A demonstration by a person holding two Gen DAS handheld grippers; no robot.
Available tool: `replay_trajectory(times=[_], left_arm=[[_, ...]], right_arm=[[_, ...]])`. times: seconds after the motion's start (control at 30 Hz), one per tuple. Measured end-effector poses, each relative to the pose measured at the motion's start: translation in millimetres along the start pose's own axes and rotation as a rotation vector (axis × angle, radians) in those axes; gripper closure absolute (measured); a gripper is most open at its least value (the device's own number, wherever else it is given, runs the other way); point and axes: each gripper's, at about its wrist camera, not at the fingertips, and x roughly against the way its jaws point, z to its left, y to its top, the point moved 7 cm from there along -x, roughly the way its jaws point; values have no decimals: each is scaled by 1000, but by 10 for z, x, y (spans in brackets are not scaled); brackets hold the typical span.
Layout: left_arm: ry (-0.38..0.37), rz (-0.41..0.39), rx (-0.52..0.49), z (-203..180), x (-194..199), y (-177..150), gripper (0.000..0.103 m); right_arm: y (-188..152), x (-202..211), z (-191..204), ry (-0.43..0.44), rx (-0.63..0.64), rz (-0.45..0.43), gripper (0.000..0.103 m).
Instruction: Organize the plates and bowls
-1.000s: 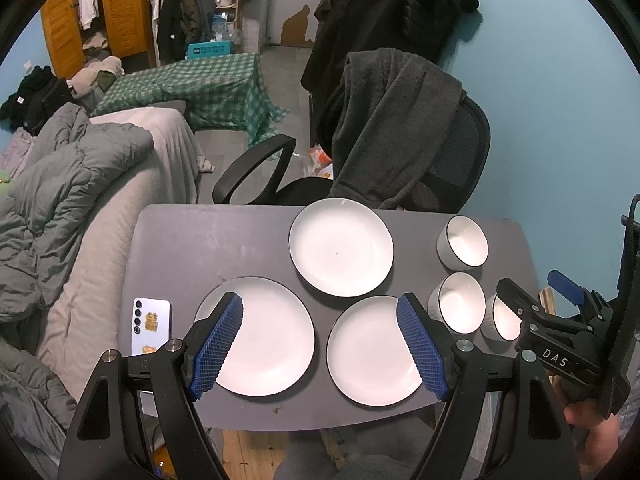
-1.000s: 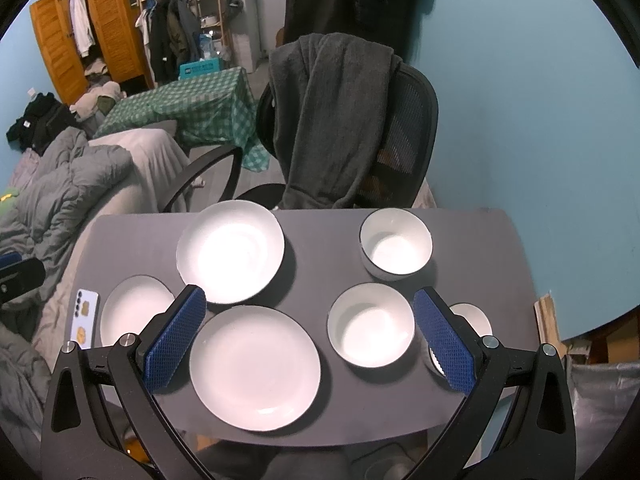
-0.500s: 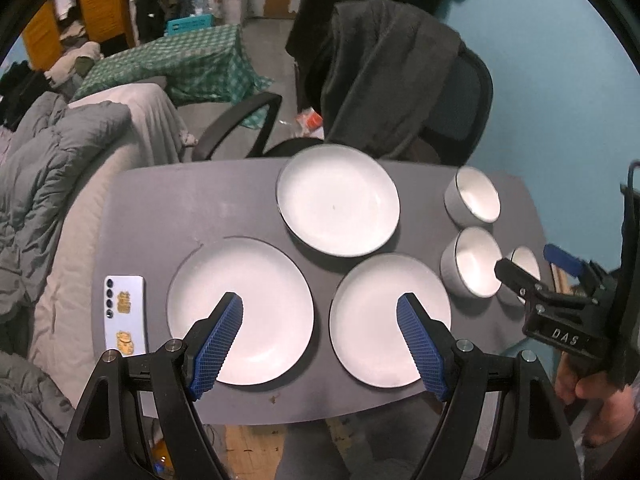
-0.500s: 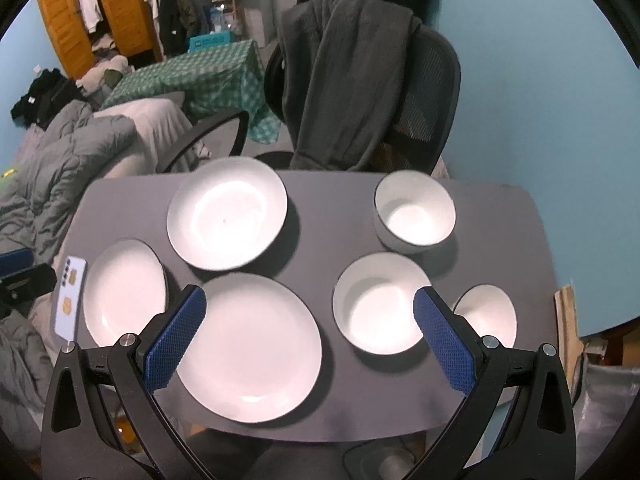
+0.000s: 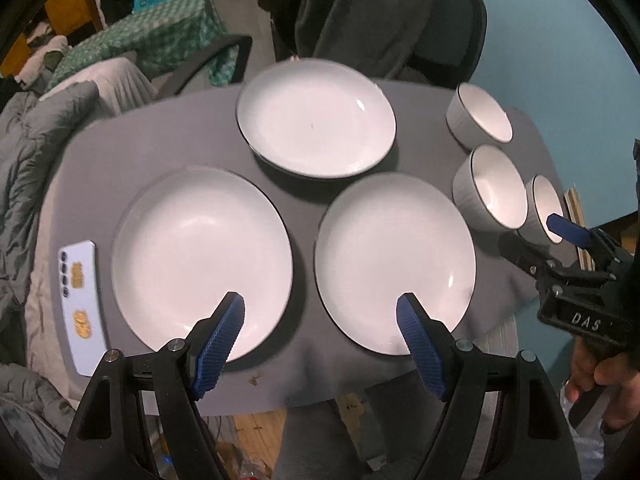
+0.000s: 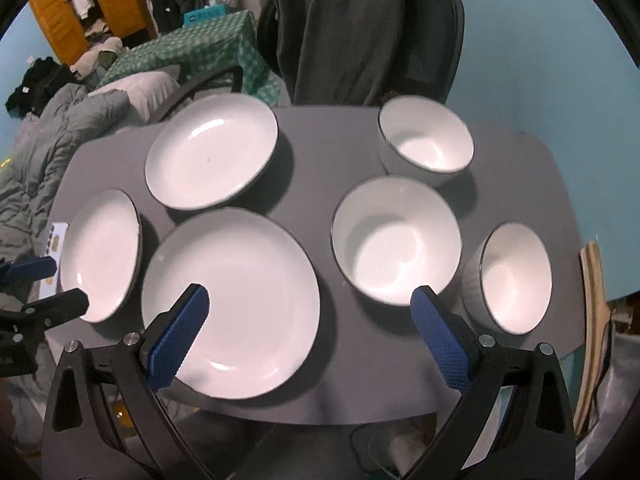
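Three white plates lie on a grey table (image 5: 160, 144): a left plate (image 5: 200, 256), a front plate (image 5: 394, 260) and a far plate (image 5: 316, 116). Three white bowls stand at the right: far bowl (image 6: 426, 146), middle bowl (image 6: 396, 240), near bowl (image 6: 514, 276). My left gripper (image 5: 320, 344) is open and empty above the front edge, between the left and front plates. My right gripper (image 6: 312, 334) is open and empty, between the front plate (image 6: 232, 300) and the middle bowl. It also shows in the left wrist view (image 5: 536, 244) near the bowls.
A white phone (image 5: 80, 304) lies at the table's left edge. An office chair draped with a dark coat (image 6: 360, 32) stands behind the table. A bed with grey bedding (image 5: 20, 168) is at the left. The blue wall is at the right.
Both grippers have come down and closer to the table; the plates and bowls look larger. Both stay open. Nothing on the table has moved.
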Motion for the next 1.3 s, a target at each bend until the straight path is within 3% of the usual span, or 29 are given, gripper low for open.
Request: replay_trajectory(times=[0.3, 0.53, 0.8, 0.97, 1.3], left_arm=[[-33, 56, -1, -99, -299, -115, 24], [-45, 98, -17, -203, -467, -193, 30], [-54, 142, 7, -247, -606, -213, 38], [-27, 148, 29, -169, -650, -195, 38], [-18, 190, 97, 58, -741, -103, 49]], right_arm=[[-310, -258, -81, -32, 5, 78, 6], [-432, -422, -112, 12, -18, 122, 9], [-463, -507, -199, 69, -49, 177, 28], [-484, -530, -223, 103, -24, 200, 33], [-480, -594, -334, 133, 9, 229, 63]])
